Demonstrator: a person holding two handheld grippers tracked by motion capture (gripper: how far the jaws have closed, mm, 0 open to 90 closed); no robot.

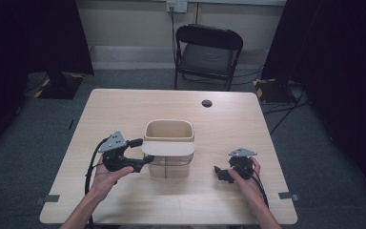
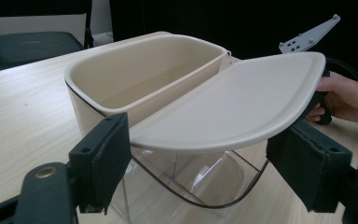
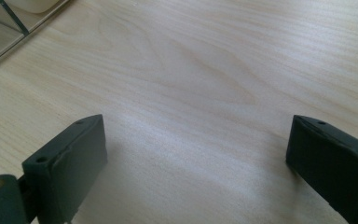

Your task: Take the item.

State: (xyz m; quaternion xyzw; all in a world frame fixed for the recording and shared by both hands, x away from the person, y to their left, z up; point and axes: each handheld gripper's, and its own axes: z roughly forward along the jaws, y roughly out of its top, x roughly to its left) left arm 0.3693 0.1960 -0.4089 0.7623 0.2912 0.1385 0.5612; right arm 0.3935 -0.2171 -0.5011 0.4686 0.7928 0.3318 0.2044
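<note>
Two grippers here, but the left gripper (image 1: pixel 145 160) is the one that matters. Its fingers (image 2: pixel 103 158) sit wide on either side of the cream lid's (image 2: pixel 233 109) near end, apparently not yet pinching it. That lid lies across the front half of the bin (image 1: pixel 168 131) mid-desk (image 1: pixel 124 102), its long axis running left to right, away from those fingers. I'd say the left hand closes on it next. Right gripper (image 1: pixel 219 172) is parked well apart, fingers wide over bare wood.
</note>
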